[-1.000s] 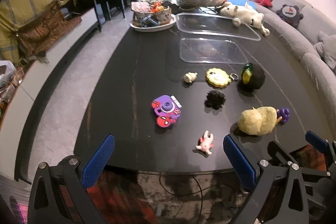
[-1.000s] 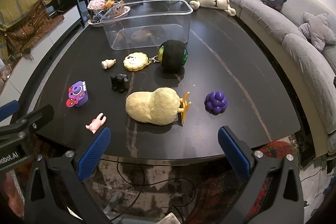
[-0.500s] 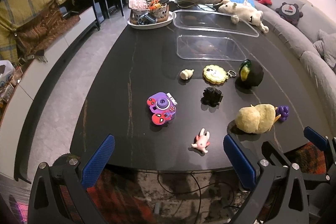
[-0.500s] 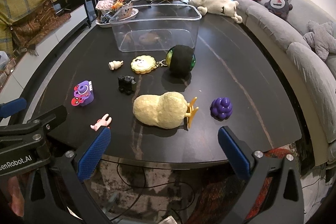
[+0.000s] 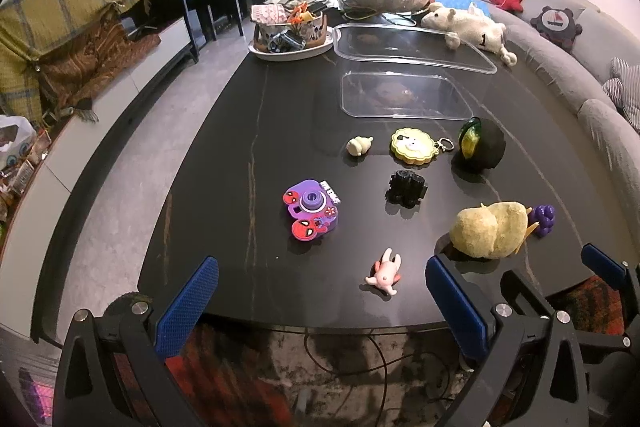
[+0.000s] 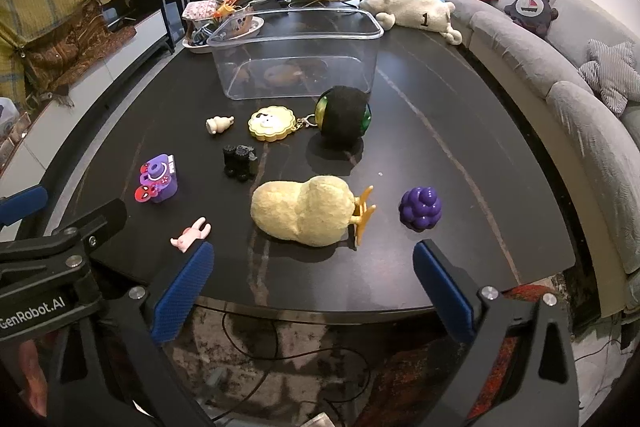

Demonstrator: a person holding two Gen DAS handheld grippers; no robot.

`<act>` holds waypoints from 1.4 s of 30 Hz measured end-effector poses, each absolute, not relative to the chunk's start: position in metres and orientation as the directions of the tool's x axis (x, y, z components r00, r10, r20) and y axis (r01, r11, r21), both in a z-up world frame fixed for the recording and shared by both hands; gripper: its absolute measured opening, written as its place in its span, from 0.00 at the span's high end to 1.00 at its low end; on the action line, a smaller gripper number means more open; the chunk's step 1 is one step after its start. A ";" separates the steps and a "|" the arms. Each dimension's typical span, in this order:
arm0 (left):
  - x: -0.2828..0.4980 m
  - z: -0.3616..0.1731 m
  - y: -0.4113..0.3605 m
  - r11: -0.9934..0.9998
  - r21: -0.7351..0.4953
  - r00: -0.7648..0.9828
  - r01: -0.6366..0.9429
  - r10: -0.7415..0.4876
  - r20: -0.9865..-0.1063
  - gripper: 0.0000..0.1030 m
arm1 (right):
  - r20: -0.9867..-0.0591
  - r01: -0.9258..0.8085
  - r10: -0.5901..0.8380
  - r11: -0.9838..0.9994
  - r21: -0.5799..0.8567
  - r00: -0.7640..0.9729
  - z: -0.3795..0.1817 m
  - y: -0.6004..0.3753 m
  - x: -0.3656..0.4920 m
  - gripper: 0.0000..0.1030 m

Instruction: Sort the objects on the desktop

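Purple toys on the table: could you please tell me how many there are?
2. The purple toy camera lies near the left edge. The purple grape toy sits toward the right, beside the yellow plush chick. No others show.

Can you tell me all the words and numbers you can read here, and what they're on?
"GenRobot.AI": partly cut off, on the left gripper's body, seen in the right wrist view.
"1": on the white plush.
White letters on the purple camera toy: too small to read.
Sailboat picture, no words, on the dark cushion.
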State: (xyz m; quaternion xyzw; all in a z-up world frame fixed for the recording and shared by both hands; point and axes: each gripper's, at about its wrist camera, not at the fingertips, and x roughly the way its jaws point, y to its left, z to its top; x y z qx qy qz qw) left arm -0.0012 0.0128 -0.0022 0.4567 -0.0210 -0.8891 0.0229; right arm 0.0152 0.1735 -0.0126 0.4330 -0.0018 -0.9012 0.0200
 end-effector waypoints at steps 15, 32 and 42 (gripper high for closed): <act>0.001 -0.001 0.014 -0.998 0.065 -0.577 0.025 -0.067 -0.814 0.01 | -0.785 0.043 -0.051 -0.999 0.032 -0.617 -0.014 0.174 0.015 0.04; -0.005 0.000 0.021 -0.993 0.114 -0.556 -0.011 -0.089 -0.827 0.00 | -0.787 0.049 -0.074 -0.997 0.056 -0.613 -0.017 0.177 0.014 0.05; -0.003 0.001 0.021 -0.994 0.105 -0.562 -0.001 -0.086 -0.823 0.00 | -0.784 0.047 -0.067 -0.998 0.048 -0.617 -0.015 0.178 0.015 0.05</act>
